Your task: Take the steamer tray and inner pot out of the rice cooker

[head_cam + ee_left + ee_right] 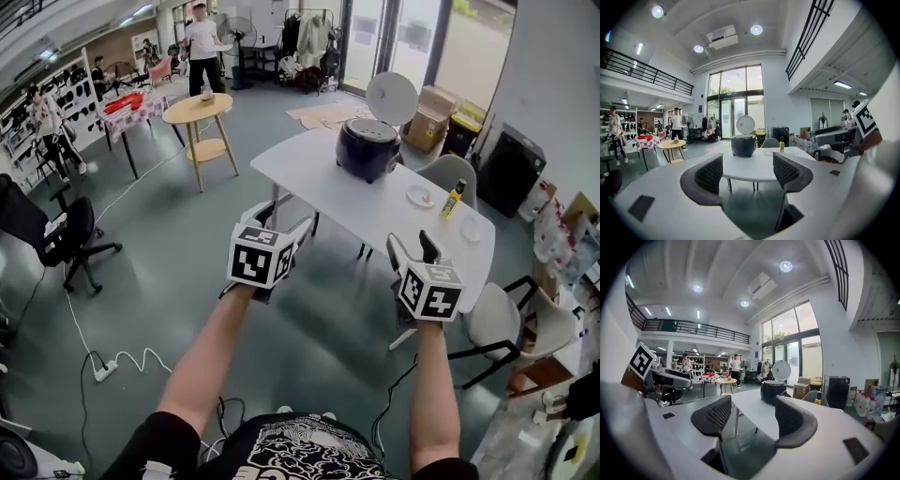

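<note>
While the rice cooker stood lid-up on the worktop, upper centre of the head view, the left gripper and right gripper were held well apart from it, fingers spread and empty. Steamer tray and inner pot were hidden inside; the cooker might be shoved by a misjudged reach.

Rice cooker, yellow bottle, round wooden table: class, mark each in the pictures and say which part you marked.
rice cooker [367, 150], head view, front of its dark body.
yellow bottle [454, 200], head view, middle of its body.
round wooden table [187, 113], head view, bare part of its top.
</note>
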Motion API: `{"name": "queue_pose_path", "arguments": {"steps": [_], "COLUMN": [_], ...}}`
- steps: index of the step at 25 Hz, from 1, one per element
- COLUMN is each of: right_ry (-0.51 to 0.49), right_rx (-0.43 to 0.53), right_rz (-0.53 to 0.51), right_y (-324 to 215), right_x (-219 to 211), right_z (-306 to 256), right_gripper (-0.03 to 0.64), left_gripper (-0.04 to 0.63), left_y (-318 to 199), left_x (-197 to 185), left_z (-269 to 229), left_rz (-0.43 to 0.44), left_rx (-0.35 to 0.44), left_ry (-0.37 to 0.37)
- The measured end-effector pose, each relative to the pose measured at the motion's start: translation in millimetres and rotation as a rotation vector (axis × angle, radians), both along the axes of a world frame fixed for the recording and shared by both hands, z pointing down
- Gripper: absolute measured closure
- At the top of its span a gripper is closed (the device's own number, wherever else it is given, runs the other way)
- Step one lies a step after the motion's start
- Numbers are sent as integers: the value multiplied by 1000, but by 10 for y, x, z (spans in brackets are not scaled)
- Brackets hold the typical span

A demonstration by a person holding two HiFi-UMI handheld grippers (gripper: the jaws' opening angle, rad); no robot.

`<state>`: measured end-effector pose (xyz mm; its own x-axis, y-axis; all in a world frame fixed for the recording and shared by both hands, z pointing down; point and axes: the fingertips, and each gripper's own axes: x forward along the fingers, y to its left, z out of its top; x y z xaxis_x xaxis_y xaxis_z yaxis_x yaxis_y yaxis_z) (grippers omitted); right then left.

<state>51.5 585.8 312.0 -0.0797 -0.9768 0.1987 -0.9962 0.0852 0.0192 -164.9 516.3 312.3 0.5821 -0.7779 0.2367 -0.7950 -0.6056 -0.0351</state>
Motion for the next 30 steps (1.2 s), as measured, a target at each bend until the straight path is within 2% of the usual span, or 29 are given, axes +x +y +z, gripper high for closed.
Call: {"name": "queue_pose_path", "arguments": {"steps": [9,17,25,30], "right_ry": [2,5,-10,-11], "right_rx": [-17,-34,-49,-56], "right_rz": [37,58,59,47], "right_y": [-309,-664,-1213,-1787], "right_x": [-311,-326,-77,293], "right_z": [79,207,424,525], "right_gripper": [291,288,288,288], "left_gripper": [247,247,247,247], "left_y": [-415,-833,-1376,-1923], "left_x": [-382,-393,-161,217], "left_z": [126,231,444,524], "left_rz": [15,33,37,33], "left_rx": [-14,-19,-37,-41], "left_ry": [15,10,-13,-27]}}
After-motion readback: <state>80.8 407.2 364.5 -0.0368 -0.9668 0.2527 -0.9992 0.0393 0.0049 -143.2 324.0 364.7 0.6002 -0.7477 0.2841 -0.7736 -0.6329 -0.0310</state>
